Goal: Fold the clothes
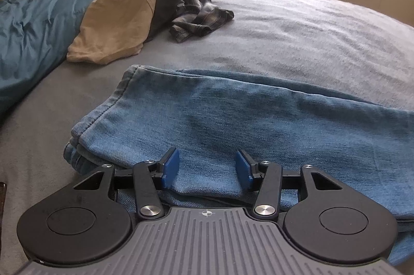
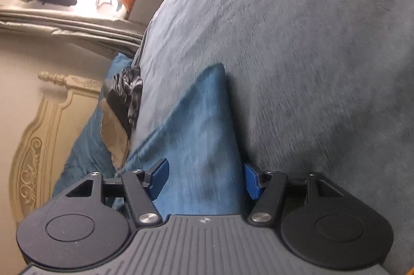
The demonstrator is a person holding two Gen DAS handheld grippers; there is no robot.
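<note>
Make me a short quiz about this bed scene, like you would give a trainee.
1. True or false: the jeans lie on a grey bedspread.
2. Which garment lies crumpled beyond the jeans, next to the tan cloth? A) a plaid shirt B) a red sock C) a white towel
3. Fill in: in both wrist views, denim lies between the blue ____ of the left gripper and the right gripper.

Key
1. True.
2. A, the plaid shirt.
3. Fingers: they stand apart, and none of them clearly presses on the cloth.
</note>
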